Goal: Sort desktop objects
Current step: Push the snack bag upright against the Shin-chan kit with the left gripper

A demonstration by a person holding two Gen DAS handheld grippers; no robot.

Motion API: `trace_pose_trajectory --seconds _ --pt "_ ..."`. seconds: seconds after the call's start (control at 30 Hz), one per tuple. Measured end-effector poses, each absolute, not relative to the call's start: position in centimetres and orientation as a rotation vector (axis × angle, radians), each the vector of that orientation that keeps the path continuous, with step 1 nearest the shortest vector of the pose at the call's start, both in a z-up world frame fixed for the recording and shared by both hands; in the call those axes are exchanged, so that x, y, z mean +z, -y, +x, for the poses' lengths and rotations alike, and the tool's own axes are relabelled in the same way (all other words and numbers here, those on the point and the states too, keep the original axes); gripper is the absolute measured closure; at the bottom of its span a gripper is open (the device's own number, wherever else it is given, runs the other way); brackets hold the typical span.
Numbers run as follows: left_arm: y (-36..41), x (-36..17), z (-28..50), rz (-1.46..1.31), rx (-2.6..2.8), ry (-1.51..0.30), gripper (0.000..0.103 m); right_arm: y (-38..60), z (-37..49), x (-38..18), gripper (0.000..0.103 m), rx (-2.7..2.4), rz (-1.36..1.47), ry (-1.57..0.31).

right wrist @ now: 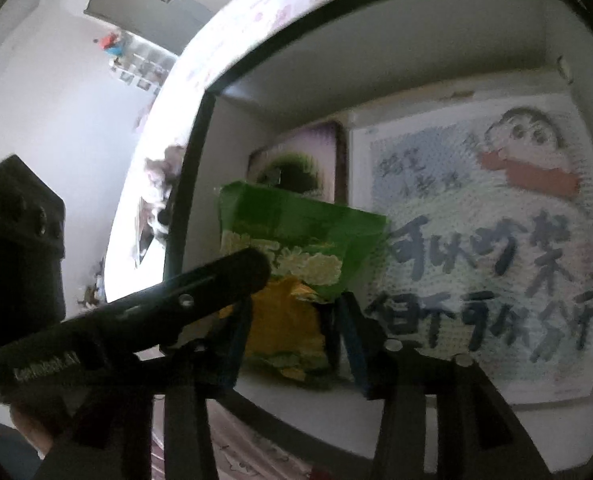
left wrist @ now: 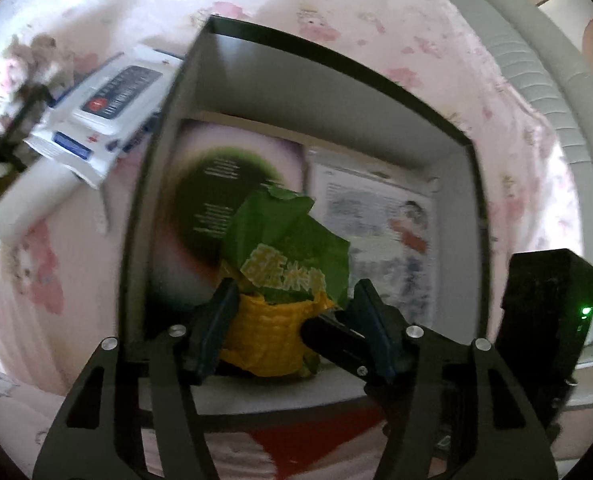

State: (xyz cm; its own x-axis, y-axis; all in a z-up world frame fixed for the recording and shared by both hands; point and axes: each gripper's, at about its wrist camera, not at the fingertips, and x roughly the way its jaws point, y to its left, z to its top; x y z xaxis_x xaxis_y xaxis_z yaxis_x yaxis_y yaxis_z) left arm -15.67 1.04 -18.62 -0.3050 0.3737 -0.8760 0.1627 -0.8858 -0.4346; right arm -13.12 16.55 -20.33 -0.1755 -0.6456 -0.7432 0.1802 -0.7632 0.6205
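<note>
A green and yellow snack bag stands upright inside an open box with a black rim and white walls. My left gripper reaches into the box from the near side. Its jaws stand wide around the bag's yellow lower part, with a gap on the right. My right gripper also straddles the bag's lower part with its jaws apart, and a dark gap shows at its right finger. One black finger of the right gripper pokes in beside the bag in the left wrist view.
On the box floor lie a square cover with a green-black disc and a cartoon card. Outside on the pink flowered cloth are a white packet, a white tube and a plush toy.
</note>
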Motion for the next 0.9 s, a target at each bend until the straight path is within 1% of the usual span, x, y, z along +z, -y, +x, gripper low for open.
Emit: trace_pose_trajectory --seconds 0.17,0.3,0.33,0.4,0.47,0.5,0.57,0.6,0.67,0.73,0.83,0.9 --pt "-2.8 -18.8 -16.2 -1.738 2.320 0.701 0.043 -18.0 -13.1 -20.2 0.057 -2.002 1.561 0.553" --pt "-3.5 -19.0 -16.7 -1.720 2.259 0.756 0.042 -19.5 -12.7 -18.9 0.056 -2.055 1.531 0.561" --pt "-3.7 -19.2 -16.8 -1.714 2.230 0.781 0.042 -19.7 -12.7 -18.6 0.056 -2.063 1.543 0.542" --pt "-5.0 -20.3 -17.1 -1.723 2.159 0.833 0.042 -20.5 -12.9 -18.1 0.056 -2.103 1.570 0.446" --pt "-6.2 -21.5 -17.5 -1.730 2.116 0.863 0.042 -21.5 -12.9 -18.4 0.056 -2.139 1.601 0.403" --pt "-6.6 -21.8 -17.6 -1.731 2.118 0.863 0.047 -22.0 -13.0 -18.7 0.056 -2.138 1.610 0.415" --pt "-6.7 -21.4 -17.6 -1.696 2.148 0.854 0.053 -22.6 -12.9 -18.6 0.056 -2.148 1.608 0.430" --pt "-6.5 -21.2 -17.5 -1.678 2.181 0.850 0.054 -22.7 -12.8 -18.3 0.056 -2.174 1.594 0.411" --pt "-6.0 -21.1 -17.4 -1.677 2.220 0.844 0.060 -23.0 -12.5 -17.3 0.056 -2.251 1.556 0.348" --pt "-5.2 -20.7 -17.2 -1.686 2.248 0.828 0.060 -23.1 -12.4 -16.7 0.058 -2.326 1.534 0.292" --pt "-4.8 -21.1 -17.3 -1.717 2.277 0.789 0.061 -23.3 -12.8 -16.5 0.058 -2.350 1.517 0.325" --pt "-5.2 -21.6 -17.3 -1.729 2.250 0.796 0.062 -23.5 -12.7 -16.3 0.058 -2.377 1.497 0.320"
